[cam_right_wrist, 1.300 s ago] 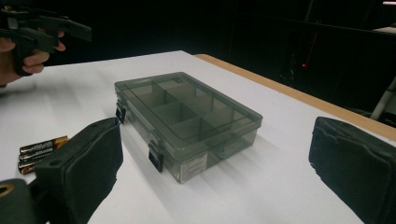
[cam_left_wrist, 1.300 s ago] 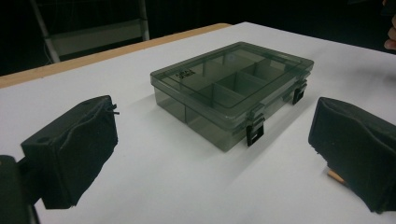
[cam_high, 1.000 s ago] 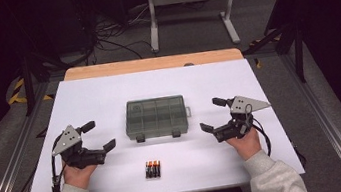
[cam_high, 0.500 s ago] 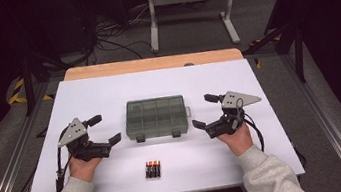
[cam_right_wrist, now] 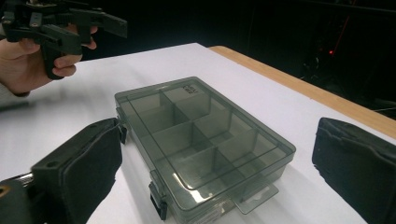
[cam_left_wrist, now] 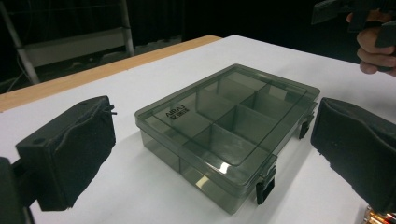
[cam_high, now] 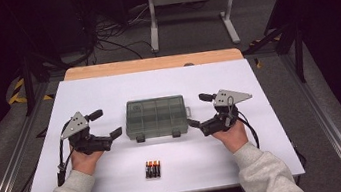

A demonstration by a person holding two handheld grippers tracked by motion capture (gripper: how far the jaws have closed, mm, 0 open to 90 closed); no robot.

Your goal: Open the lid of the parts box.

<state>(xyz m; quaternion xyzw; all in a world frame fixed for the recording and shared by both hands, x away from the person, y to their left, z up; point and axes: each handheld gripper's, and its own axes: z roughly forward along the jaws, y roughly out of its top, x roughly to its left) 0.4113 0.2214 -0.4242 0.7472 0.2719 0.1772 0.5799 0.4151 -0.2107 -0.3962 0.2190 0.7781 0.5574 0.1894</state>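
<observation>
A smoky clear compartment box (cam_high: 156, 117) lies shut and empty at the table's middle, its two black latches facing the person. My left gripper (cam_high: 107, 123) is open just left of the box, apart from it. In the left gripper view the box (cam_left_wrist: 229, 126) sits ahead between the wide jaws of the left gripper (cam_left_wrist: 212, 149). My right gripper (cam_high: 199, 110) is open just right of the box, nothing between its jaws. In the right gripper view the box (cam_right_wrist: 201, 140) lies close ahead of the right gripper (cam_right_wrist: 217, 168).
A small row of batteries (cam_high: 152, 169) lies near the table's front edge, below the box, and also shows as batteries (cam_left_wrist: 380, 217) by the left gripper's jaw. The white table top (cam_high: 274, 127) ends in a wooden strip (cam_high: 154, 63) at the back.
Both grippers have moved inward toward the box's two ends, staying open. The box and batteries have not moved.
</observation>
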